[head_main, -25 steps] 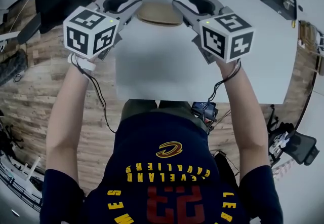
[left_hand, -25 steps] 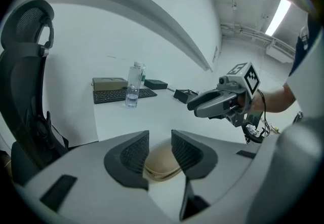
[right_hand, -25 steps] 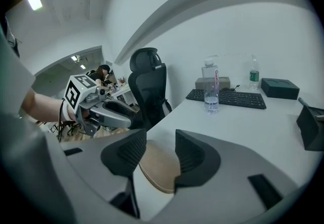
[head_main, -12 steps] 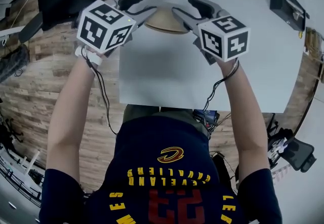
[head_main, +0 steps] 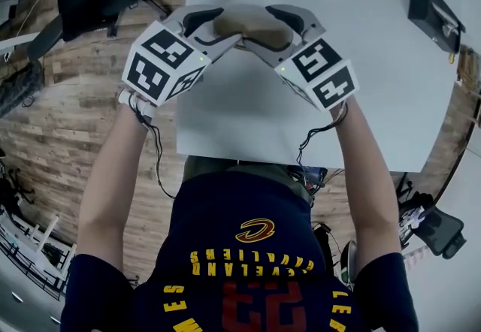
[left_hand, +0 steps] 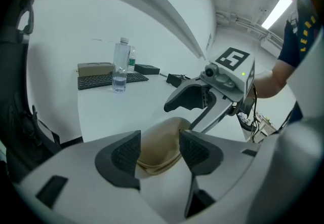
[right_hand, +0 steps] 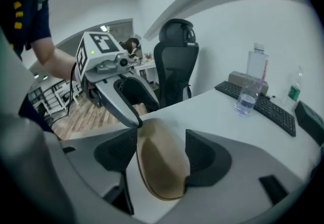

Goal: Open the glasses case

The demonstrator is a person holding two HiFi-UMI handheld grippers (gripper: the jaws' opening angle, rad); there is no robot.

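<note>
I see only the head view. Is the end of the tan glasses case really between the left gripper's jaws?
Observer: Yes. In the left gripper view the tan oval glasses case sits between the open jaws of the left gripper, which have just been opening.
Operator: And the right one?
Observer: Same: the other end sits between the jaws of the right gripper, also just opening wider.
Operator: Anything behind?
Observer: A clear plastic bottle stands by a black keyboard.

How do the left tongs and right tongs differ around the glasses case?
The left tongs straddle the left end of the glasses case, the right tongs its right end. The right tongs stand wider than the left tongs, and more of the case shows between them. Shared: both have just been opening around the closed case, apparently not pressing it.
</note>
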